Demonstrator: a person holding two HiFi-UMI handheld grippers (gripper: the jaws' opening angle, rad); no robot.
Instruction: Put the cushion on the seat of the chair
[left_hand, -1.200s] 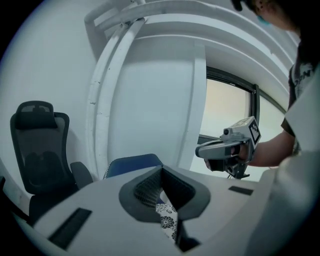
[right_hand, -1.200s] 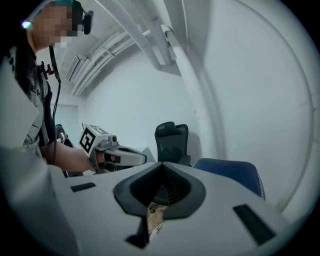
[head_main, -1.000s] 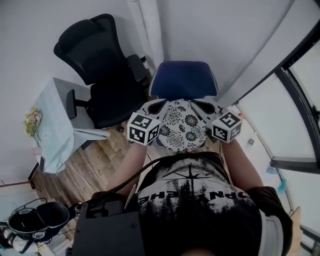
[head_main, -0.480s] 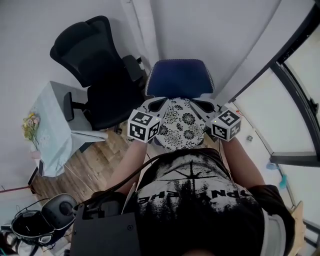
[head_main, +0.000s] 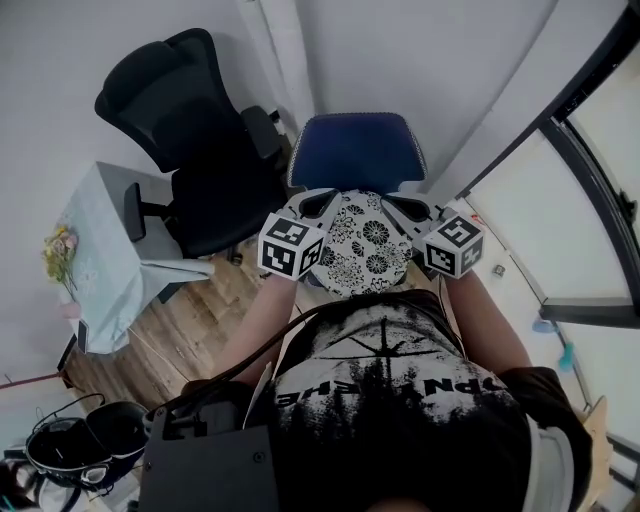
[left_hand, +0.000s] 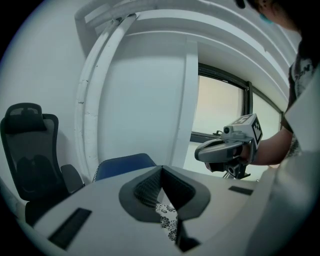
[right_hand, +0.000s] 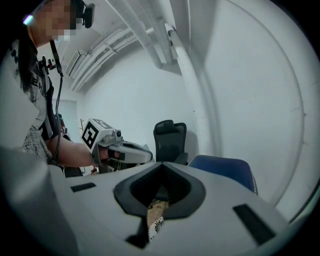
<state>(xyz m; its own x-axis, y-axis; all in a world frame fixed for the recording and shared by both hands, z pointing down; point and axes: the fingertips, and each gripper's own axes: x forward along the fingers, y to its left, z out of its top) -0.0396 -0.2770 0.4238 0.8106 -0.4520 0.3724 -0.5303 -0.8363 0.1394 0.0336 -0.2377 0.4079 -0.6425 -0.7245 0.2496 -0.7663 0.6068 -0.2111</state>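
A round white cushion (head_main: 358, 243) with black flower print hangs between my two grippers in the head view, just in front of the blue chair (head_main: 360, 153). My left gripper (head_main: 325, 203) is shut on the cushion's left edge, and a strip of the print (left_hand: 168, 225) shows between its jaws. My right gripper (head_main: 392, 208) is shut on the right edge; cushion fabric (right_hand: 154, 224) shows in its jaws. The blue seat lies beyond the cushion, visible as the blue chair (left_hand: 124, 165) in the left gripper view and the blue chair (right_hand: 225, 170) in the right gripper view.
A black office chair (head_main: 190, 140) stands left of the blue one, against the white wall. A small table with a pale cloth (head_main: 105, 255) and flowers (head_main: 57, 250) is further left. A window frame (head_main: 590, 130) runs along the right. A bag (head_main: 70, 455) sits on the wooden floor.
The cushion and both grippers have shifted slightly up in the head view, closer to the blue seat. Both grips have stayed the same.
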